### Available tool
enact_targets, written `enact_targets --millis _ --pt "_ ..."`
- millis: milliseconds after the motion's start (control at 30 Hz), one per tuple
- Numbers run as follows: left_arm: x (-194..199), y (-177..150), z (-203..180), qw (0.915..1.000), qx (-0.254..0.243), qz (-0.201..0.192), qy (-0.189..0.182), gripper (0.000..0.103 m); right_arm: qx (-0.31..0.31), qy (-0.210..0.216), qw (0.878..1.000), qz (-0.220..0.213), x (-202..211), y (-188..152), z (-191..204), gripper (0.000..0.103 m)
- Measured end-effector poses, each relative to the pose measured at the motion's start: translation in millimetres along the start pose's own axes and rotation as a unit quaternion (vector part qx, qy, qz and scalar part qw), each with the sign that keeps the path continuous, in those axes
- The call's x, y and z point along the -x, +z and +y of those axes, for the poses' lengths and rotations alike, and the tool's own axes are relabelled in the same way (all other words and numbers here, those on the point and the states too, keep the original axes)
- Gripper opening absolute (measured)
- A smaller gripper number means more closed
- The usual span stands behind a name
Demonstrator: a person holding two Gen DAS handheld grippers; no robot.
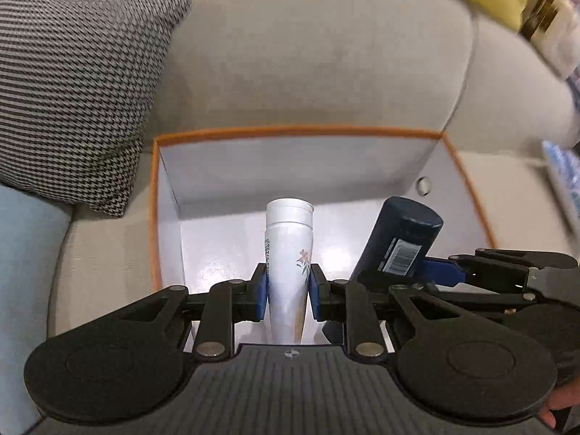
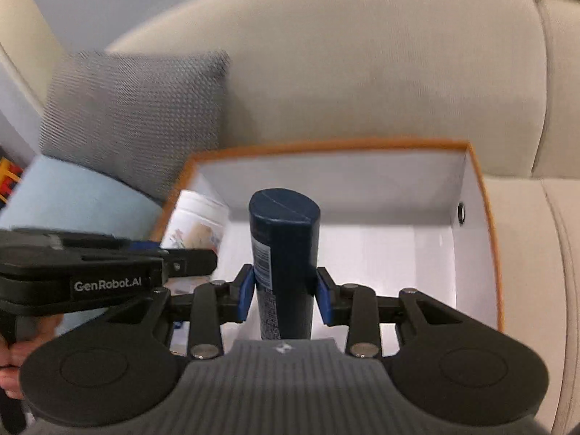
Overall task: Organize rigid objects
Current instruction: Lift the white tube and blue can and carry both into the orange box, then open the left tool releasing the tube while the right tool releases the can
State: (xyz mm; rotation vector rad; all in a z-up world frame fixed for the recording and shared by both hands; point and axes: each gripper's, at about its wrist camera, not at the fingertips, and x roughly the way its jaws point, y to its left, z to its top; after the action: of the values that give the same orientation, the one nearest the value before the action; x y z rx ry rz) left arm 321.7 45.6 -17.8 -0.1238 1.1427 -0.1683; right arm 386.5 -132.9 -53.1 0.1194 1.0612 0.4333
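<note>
The left gripper (image 1: 289, 291) squeezes the hard, smooth white tube (image 1: 289, 257) and the right gripper (image 2: 284, 291) squeezes the dark bottle (image 2: 284, 253), both mid-body, likely slippery, over the box (image 1: 290, 132) at twelve o'clock.

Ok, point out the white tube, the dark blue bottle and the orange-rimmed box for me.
white tube (image 1: 288, 253): left wrist view, on its printed body above the pads.
dark blue bottle (image 2: 286, 250): right wrist view, on its body between the pads.
orange-rimmed box (image 2: 362, 174): right wrist view, on its bare white back wall.
</note>
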Motion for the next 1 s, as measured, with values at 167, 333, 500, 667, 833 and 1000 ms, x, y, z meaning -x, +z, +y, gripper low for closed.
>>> enact_targets --millis 167,333,500,667,833,1000 --pt "-32.6 7.9 2.2 0.999 0.0 0.029 0.036 0.025 -0.006 0.003 1.0 0.031 -32.6 13.4 -8.9 0.037" --pt "-53.9 12.4 1.0 0.9973 0.003 0.042 0.06 0.026 -0.012 0.007 0.999 0.039 -63.3 26.4 -13.9 0.037" --pt "-71.7 20.1 7.4 0.9971 0.025 0.042 0.058 0.026 -0.02 0.014 0.999 0.04 -80.3 33.3 -16.3 0.037" --pt "-83.6 24.6 3.3 0.9962 0.024 0.047 0.069 0.026 -0.036 0.011 0.998 0.044 -97.8 37.9 -21.2 0.036" --pt "-96.1 23.8 -6.0 0.9955 0.014 0.047 0.081 0.029 -0.046 -0.002 0.997 0.054 -100.1 29.6 -33.0 0.036" --pt "-100.4 19.1 -16.9 0.9946 0.008 0.049 0.091 0.034 -0.044 -0.015 0.997 0.06 -110.7 33.4 -30.0 0.036"
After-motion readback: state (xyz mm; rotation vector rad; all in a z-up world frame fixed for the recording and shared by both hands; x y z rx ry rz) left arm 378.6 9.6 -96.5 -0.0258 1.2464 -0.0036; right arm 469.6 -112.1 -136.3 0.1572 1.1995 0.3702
